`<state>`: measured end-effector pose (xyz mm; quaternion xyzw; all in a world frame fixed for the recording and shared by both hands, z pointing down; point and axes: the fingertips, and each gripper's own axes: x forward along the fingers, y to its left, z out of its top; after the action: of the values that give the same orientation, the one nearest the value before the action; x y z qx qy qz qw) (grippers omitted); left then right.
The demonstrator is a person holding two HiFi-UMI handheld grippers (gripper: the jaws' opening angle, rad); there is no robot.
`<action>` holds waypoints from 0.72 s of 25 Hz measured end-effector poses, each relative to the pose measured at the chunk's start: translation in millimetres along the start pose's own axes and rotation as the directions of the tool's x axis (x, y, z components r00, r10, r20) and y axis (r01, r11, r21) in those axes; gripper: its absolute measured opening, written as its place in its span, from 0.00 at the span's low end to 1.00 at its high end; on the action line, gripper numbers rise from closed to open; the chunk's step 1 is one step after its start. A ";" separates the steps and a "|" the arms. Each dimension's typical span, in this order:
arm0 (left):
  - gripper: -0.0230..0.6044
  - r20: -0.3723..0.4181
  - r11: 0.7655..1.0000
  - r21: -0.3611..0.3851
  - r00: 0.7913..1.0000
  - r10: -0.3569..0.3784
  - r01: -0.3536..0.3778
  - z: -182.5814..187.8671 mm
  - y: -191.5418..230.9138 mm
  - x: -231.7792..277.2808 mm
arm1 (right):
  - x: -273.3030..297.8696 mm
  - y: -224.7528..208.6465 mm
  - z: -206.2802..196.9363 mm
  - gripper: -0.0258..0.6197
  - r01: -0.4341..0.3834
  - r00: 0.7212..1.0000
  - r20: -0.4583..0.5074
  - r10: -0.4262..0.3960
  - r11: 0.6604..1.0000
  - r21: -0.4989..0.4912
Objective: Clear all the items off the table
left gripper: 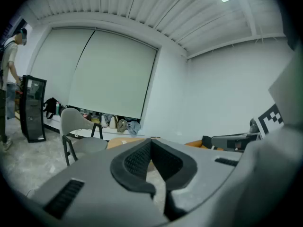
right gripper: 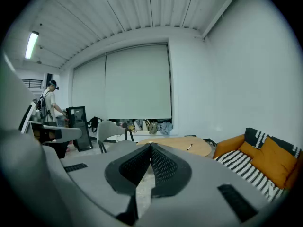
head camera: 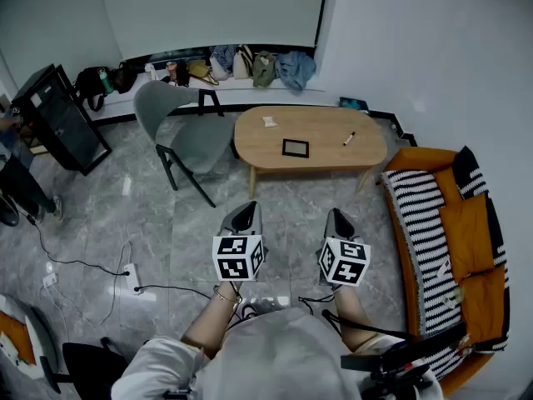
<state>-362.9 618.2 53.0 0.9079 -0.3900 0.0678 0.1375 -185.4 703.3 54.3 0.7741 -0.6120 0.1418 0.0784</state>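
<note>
1. Head view: table ahead holds flat black frame, marker, small pale packet.
2. Left gripper, right gripper — jaws together, empty, well short.
3. Marker probably light, rolls — pinch mid-barrel.

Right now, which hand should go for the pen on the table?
Right, probably. The pen lies near the right end of the table, about straight ahead of the right gripper, while the left gripper faces the table's left end. Both are shut, empty and short of the table.
</note>
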 end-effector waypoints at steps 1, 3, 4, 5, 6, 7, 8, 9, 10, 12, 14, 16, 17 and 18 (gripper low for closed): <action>0.05 -0.002 1.000 -0.001 1.000 0.002 -0.002 -2.9 1.1 -3.3 | -2.7 1.4 -2.7 0.08 0.001 1.000 -0.002 -0.001 1.000 0.000; 0.05 -0.006 1.000 -0.004 1.000 0.005 -0.005 -7.7 3.1 -8.5 | -6.9 3.9 -7.2 0.08 0.004 1.000 -0.006 -0.004 1.000 0.000; 0.05 -0.008 1.000 -0.005 1.000 0.006 -0.006 -9.3 3.8 -9.9 | -8.0 4.8 -8.7 0.08 0.004 1.000 -0.008 -0.004 1.000 0.000; 0.05 -0.010 1.000 -0.006 1.000 0.007 -0.007 -10.2 4.4 -10.7 | -8.5 5.6 -9.7 0.08 0.004 1.000 -0.009 -0.004 1.000 0.001; 0.05 -0.010 1.000 -0.006 1.000 0.008 -0.008 -10.8 4.8 -11.3 | -8.7 6.5 -10.3 0.08 0.004 1.000 -0.011 -0.004 1.000 0.000; 0.05 -0.011 1.000 -0.005 1.000 0.007 -0.007 -11.2 5.2 -11.9 | -9.0 7.7 -11.0 0.08 0.003 1.000 -0.013 -0.003 1.000 0.000; 0.05 -0.010 1.000 -0.005 1.000 0.007 -0.007 -11.4 5.8 -12.9 | -9.4 9.5 -11.7 0.08 0.001 1.000 -0.014 -0.001 1.000 -0.001; 0.05 -0.009 1.000 -0.004 1.000 0.007 -0.007 -11.4 6.9 -14.1 | -9.7 11.9 -12.1 0.08 -0.003 1.000 -0.014 0.003 1.000 -0.001; 0.05 -0.008 1.000 -0.002 1.000 0.006 -0.006 -11.1 8.4 -15.2 | -9.6 14.8 -12.1 0.08 -0.008 1.000 -0.011 0.008 1.000 0.002; 0.05 -0.007 1.000 0.004 1.000 0.008 -0.008 -9.9 12.8 -17.0 | -8.4 21.4 -11.1 0.08 -0.024 1.000 -0.003 0.024 1.000 0.014; 0.05 -0.007 1.000 0.007 1.000 0.007 -0.007 -9.5 17.7 -19.1 | -7.1 26.6 -11.1 0.08 -0.027 1.000 0.000 0.027 0.999 0.024; 0.05 -0.008 1.000 0.012 1.000 -0.003 0.003 -9.3 22.5 -21.4 | -7.0 30.6 -11.9 0.08 -0.013 1.000 -0.001 0.013 1.000 0.028; 0.05 -0.009 1.000 0.016 1.000 -0.008 0.008 -9.0 25.1 -22.3 | -7.1 32.7 -12.4 0.08 -0.005 1.000 0.000 0.005 0.999 0.032; 0.05 -0.011 1.000 0.019 1.000 -0.013 0.013 -8.9 27.7 -22.5 | -7.2 34.8 -13.3 0.08 0.002 1.000 0.000 -0.002 0.999 0.038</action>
<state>-398.7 618.2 61.8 0.9113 -0.3828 0.0757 0.1313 -222.3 705.7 62.9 0.7761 -0.6083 0.1535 0.0639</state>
